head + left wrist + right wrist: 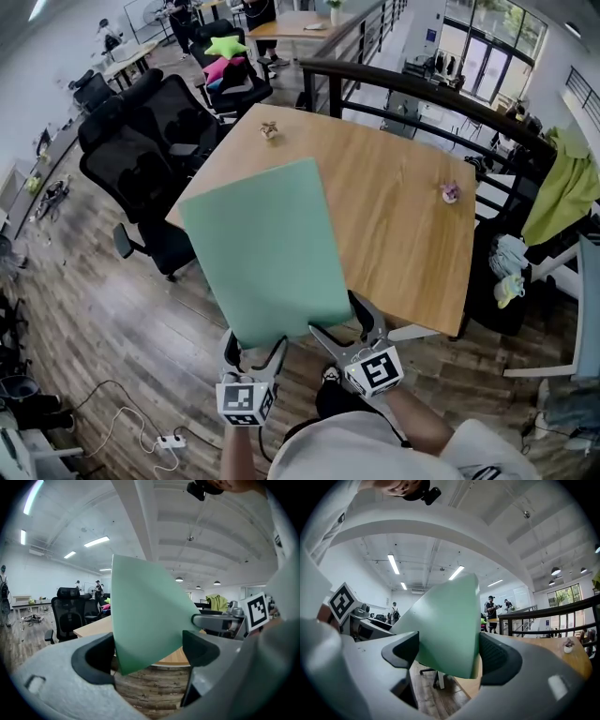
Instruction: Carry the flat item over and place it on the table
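A flat pale-green sheet (262, 248) hangs in the air over the near left corner of the wooden table (412, 216), and its near edge reaches back toward me. My left gripper (255, 345) holds its near left corner, my right gripper (345, 323) its near right corner. In the left gripper view the sheet (145, 616) fills the gap between the jaws of the left gripper (147, 653), corner pointing down. The right gripper view shows the sheet (445, 625) wedged between both pads of the right gripper (447, 651). Both sets of jaws stand fairly wide around the sheet.
Two small trinkets lie on the table, one far left (269, 129), one right (450, 192). Black office chairs (141, 159) crowd the table's left side. A dark railing (422, 89) runs behind, with a green cloth (562, 187) at right. A power strip (169, 441) lies on the floor.
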A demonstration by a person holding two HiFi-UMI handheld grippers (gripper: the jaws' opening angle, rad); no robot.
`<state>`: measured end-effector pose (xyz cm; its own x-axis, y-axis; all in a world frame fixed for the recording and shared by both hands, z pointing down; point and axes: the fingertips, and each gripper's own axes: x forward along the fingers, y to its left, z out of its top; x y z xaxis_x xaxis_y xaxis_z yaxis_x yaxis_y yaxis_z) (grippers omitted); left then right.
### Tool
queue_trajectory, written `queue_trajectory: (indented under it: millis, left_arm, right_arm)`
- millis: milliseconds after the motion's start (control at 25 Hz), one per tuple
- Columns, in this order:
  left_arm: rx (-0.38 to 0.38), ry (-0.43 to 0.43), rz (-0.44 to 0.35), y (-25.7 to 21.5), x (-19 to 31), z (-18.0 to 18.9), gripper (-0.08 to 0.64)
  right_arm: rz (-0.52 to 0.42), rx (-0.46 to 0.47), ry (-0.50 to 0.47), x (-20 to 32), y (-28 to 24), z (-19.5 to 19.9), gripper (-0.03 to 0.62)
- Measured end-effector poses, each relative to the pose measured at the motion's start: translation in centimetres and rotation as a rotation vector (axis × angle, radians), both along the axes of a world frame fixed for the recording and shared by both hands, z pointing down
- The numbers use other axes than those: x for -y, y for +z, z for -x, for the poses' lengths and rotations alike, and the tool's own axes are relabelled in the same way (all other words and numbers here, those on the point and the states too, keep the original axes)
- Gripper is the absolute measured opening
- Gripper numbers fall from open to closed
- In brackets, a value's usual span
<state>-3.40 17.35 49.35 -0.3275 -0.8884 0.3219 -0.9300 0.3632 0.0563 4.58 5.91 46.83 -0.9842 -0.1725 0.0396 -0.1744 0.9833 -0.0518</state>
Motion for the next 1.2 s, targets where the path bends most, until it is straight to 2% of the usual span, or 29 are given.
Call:
queue_trajectory:
  millis: [200,480,840,1200]
  left_arm:
    - [0.021,0.006,-0.005,-0.4,2.9,2.5,0.466]
    - [0.012,0.031,-0.013,-0.7,6.0,5.3,0.466]
    - [-0.012,0.136,-0.022,0.0,11.1,9.9,0.466]
    - [-0.044,0.233,0.002,1.2,14.8,15.4,0.466]
  right_arm:
    - [-0.011,0.01,0.007,2.8,-0.4,2.4,0.407]
    - [-0.02,0.011,0.036,5.5,-0.9,4.9,0.407]
    - [-0.024,-0.015,0.139,9.7,-0.3,8.4,0.407]
    - [0.01,-0.048,0.236,12.5,1.1,13.1,0.405]
